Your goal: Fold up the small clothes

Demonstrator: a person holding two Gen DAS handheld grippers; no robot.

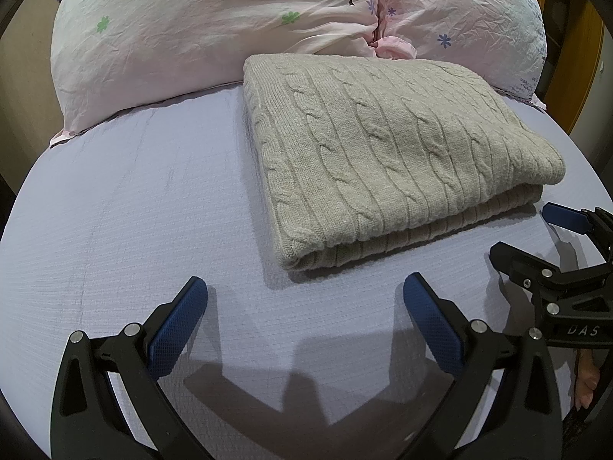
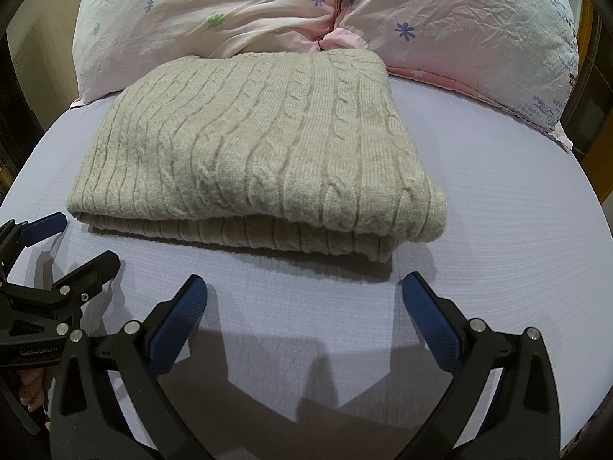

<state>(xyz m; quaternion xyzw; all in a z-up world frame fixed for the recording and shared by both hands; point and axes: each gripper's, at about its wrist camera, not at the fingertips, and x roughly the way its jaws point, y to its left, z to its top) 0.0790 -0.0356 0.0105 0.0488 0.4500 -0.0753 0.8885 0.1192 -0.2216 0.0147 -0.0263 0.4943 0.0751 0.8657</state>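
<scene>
A beige cable-knit sweater (image 1: 383,153) lies folded in a neat rectangle on the lavender bed sheet (image 1: 134,211); it also shows in the right wrist view (image 2: 260,145). My left gripper (image 1: 305,291) is open and empty, just in front of the sweater's near left corner. My right gripper (image 2: 305,291) is open and empty, in front of the sweater's near right edge. The right gripper also shows at the right of the left wrist view (image 1: 525,234). The left gripper shows at the left of the right wrist view (image 2: 84,241). Neither touches the sweater.
A pink flowered pillow or duvet (image 1: 230,27) is bunched along the back of the bed, touching the sweater's far edge; it also shows in the right wrist view (image 2: 440,27). Wooden furniture (image 1: 582,50) stands at the far right.
</scene>
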